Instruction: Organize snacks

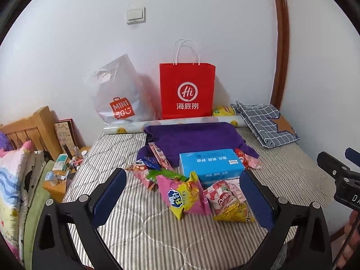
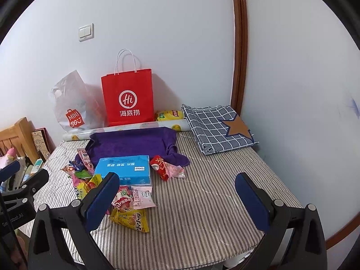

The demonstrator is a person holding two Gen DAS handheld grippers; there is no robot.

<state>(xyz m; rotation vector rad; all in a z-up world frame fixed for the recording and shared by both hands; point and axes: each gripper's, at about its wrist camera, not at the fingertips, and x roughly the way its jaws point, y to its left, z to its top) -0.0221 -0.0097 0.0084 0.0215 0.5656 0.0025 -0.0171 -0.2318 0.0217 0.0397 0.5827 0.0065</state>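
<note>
Several snack packets lie in a pile on the striped mattress (image 1: 139,229): a pink and yellow bag (image 1: 184,195), a red and white packet (image 1: 219,196), a yellow packet (image 2: 131,220) and a red wrapped one (image 2: 160,166). A light blue tissue box (image 1: 210,163) sits behind them, in front of a purple towel (image 1: 193,137). My left gripper (image 1: 183,199) hangs open just above the pile, nothing between its fingers. My right gripper (image 2: 177,199) is open too, over bare mattress right of the pile.
A red paper bag (image 1: 187,90) and a white plastic shopping bag (image 1: 117,94) lean on the back wall behind a rolled sheet (image 1: 171,122). A folded checked cloth (image 2: 219,128) lies at the back right. A wooden bedside shelf (image 1: 56,184) with small items stands left.
</note>
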